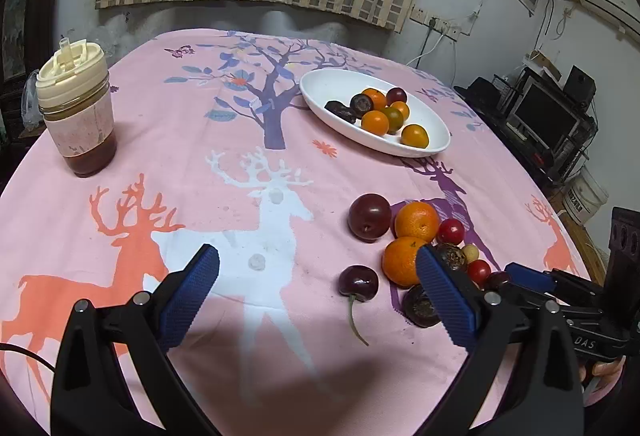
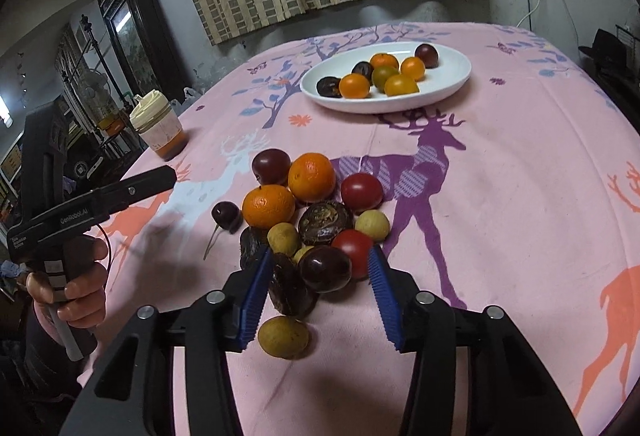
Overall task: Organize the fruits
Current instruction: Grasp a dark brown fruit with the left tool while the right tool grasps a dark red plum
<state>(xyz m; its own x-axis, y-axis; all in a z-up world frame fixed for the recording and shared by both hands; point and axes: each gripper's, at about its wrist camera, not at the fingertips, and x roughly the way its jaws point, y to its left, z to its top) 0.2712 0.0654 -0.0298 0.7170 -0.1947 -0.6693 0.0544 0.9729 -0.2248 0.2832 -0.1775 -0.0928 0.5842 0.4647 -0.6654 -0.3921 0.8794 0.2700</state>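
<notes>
Fruit pile (image 2: 312, 212) lay near on the surface (image 2: 520, 196); more fruit sat in the far plate (image 2: 448, 84). Right tongs (image 2: 320, 268) straddled a dark plum (image 2: 325, 269), pads not touching. Left tongs (image 1: 318, 264) gaped wide, empty, left of the pile.

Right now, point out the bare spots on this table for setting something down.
Free: the cloth between the jar and the white plate, and the white deer print ahead of the left gripper. Crowded: the fruit pile at the right gripper, and the plate's middle.
</notes>
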